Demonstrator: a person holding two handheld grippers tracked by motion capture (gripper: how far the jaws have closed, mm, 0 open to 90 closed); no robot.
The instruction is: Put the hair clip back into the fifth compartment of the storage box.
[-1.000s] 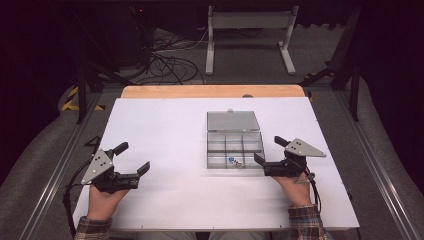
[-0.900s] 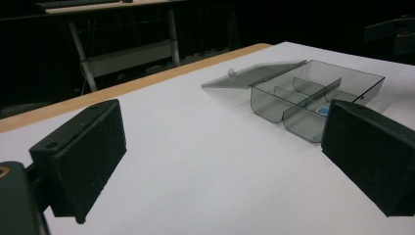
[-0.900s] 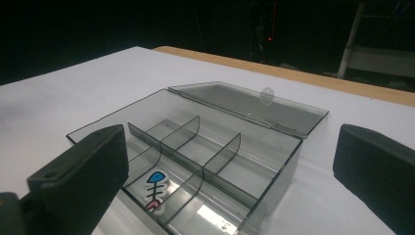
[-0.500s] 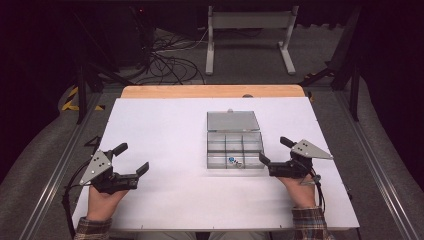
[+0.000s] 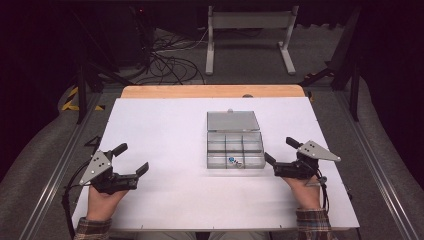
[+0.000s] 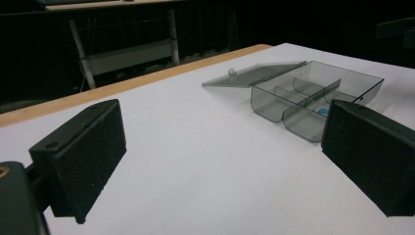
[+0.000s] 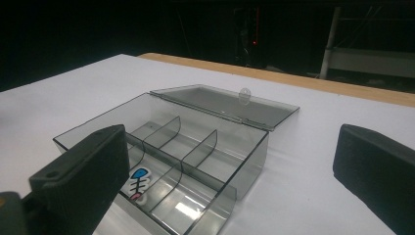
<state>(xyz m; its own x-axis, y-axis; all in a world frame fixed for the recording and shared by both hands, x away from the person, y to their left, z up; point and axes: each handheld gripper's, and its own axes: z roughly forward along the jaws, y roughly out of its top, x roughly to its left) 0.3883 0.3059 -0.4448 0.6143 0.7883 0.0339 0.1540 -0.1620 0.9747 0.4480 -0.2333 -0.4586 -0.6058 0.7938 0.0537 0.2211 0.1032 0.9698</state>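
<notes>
I have a broad white tabletop under me, with a strip of bare wood along its far edge and dark floor beyond. Most of the white surface is open on every side of the box, widest on my left half.

The clear smoky-grey plastic compartment box sits a little right of the table's middle, its hinged lid folded back flat on the table toward the far edge. Thin dividers split the box into small cells. In the near row's middle cell lies a small blue-and-white fish-skeleton charm with a touch of pink at one end.

My right gripper rests near the table's right side, just beside the box's near right corner but apart from it, jaws spread wide and holding nothing. In the right gripper view the box sits between and just ahead of the jaws.

My left gripper lies well apart from the box, near the left edge, jaws also wide and empty. I can read no writing or brand anywhere.
</notes>
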